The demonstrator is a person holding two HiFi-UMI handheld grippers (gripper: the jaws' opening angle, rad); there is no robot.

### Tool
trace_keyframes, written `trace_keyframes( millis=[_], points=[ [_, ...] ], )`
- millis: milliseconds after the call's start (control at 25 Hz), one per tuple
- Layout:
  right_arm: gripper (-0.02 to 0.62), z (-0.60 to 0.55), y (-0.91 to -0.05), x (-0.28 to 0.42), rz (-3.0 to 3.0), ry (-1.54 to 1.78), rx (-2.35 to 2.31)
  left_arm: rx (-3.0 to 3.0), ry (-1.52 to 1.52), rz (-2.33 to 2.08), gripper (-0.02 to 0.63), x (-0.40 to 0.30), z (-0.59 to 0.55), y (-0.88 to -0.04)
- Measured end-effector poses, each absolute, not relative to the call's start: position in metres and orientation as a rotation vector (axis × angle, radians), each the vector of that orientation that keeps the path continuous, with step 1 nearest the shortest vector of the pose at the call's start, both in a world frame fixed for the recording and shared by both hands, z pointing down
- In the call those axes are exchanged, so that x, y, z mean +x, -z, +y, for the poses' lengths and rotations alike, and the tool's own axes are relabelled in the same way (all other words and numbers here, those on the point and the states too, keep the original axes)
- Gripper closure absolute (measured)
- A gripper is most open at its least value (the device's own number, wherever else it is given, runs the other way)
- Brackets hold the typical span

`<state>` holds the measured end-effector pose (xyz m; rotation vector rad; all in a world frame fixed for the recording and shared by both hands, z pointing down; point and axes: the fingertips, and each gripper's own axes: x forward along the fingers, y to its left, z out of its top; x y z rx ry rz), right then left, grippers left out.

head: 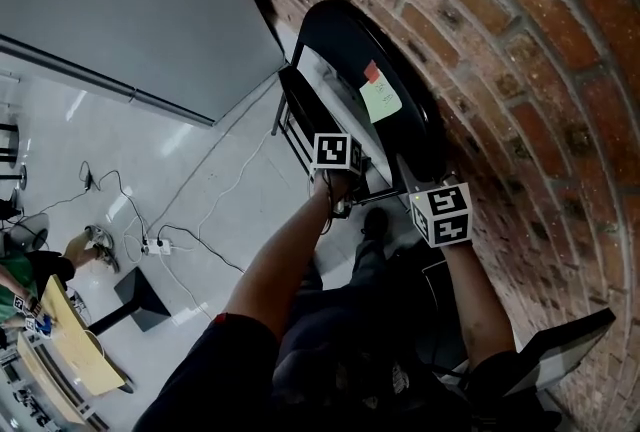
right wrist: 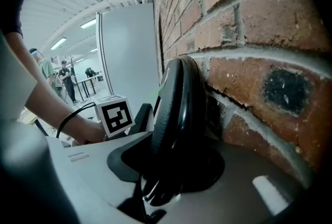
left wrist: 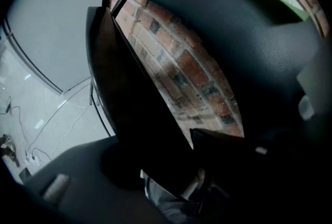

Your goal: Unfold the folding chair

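A black folding chair (head: 350, 40) leans folded against the brick wall, with a green sticky note (head: 380, 100) and a red one on its backrest. My left gripper (head: 338, 162) reaches down at the chair's front and is shut on the dark seat panel (left wrist: 124, 109), which runs between its jaws (left wrist: 166, 166). The backrest (left wrist: 249, 52) fills the upper right of the left gripper view. My right gripper (head: 428, 182) is shut on the rounded backrest edge (right wrist: 176, 109) close to the wall, with its jaws (right wrist: 171, 166) on either side. The left gripper's marker cube (right wrist: 115, 115) shows beside it.
The brick wall (head: 520, 70) runs along the right, touching the chair. A grey partition panel (head: 120, 10) stands at the left. Cables and a power strip (head: 155, 245) lie on the pale floor. A yellow table (head: 70, 350) is lower left, a dark flat panel (head: 560, 340) lower right.
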<state>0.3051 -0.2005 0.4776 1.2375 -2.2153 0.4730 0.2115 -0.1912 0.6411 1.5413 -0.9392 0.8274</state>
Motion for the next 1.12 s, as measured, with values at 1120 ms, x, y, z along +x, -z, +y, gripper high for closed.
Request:
trace_keyframes(
  millis=[1120],
  points=[
    [0.437,-0.203,-0.486,0.299,-2.182,-0.520,1.247,1.537,-0.789,-0.923,0.333,0.162,-0.165,-0.616]
  ],
)
